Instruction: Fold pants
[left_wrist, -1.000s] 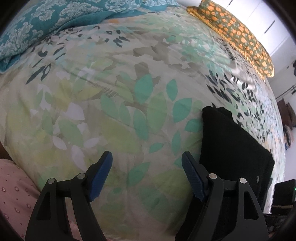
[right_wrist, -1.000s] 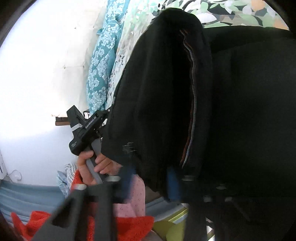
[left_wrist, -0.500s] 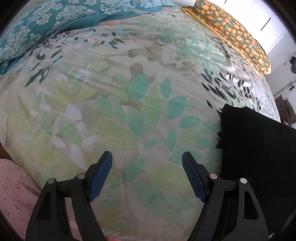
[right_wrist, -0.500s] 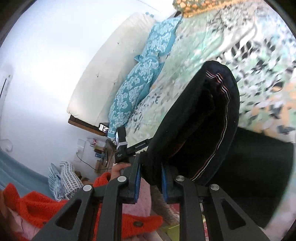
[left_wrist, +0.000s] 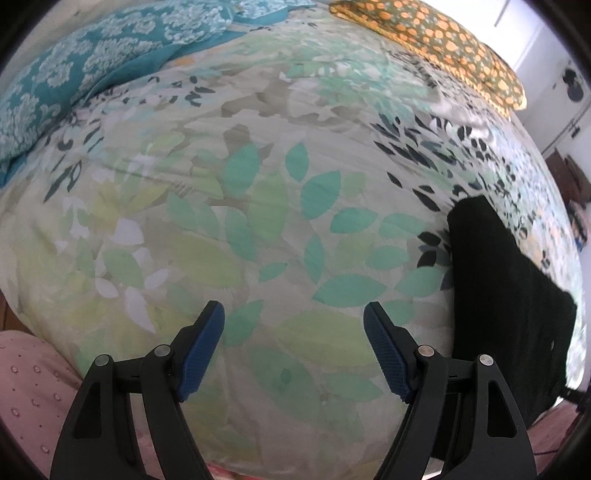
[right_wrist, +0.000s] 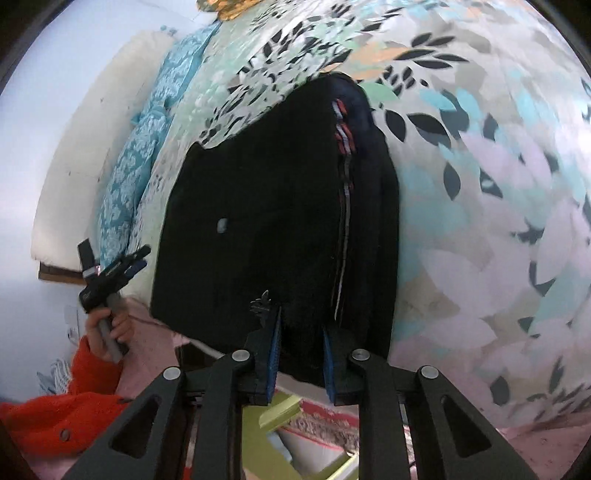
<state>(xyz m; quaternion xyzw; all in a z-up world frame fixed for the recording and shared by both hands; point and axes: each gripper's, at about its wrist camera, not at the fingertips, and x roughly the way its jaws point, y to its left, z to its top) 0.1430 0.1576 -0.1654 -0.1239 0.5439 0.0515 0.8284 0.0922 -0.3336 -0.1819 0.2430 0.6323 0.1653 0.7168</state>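
Left gripper (left_wrist: 293, 321): jaws spread wide, gripping nothing, hovering over bare bedspread.
Right gripper (right_wrist: 300, 349): jaws clenched on near edge of the pants, blue pads (right_wrist: 274, 354) pressed into black fabric from both sides.
Pants (right_wrist: 280, 221): black, folded into a flat stack on the bed, extending straight ahead of the right jaws; red and white striped side seam (right_wrist: 343, 147) running away from the jaws, just right of centre line. In the left wrist view, same stack (left_wrist: 506, 306) lies right of the left jaws, near the right finger, not touching.
Bedspread (left_wrist: 258, 206): leaf print, green and teal, fills area ahead of the left jaws.
Teal pillow (left_wrist: 92, 77): far ahead-left of the left jaws.
Orange-spotted pillow (left_wrist: 443, 48): far ahead-right of the left jaws.
Left hand (right_wrist: 109, 325): visible from right wrist view, far left of the right jaws, wrapped round gripper handle, red sleeve (right_wrist: 62, 417) below it.
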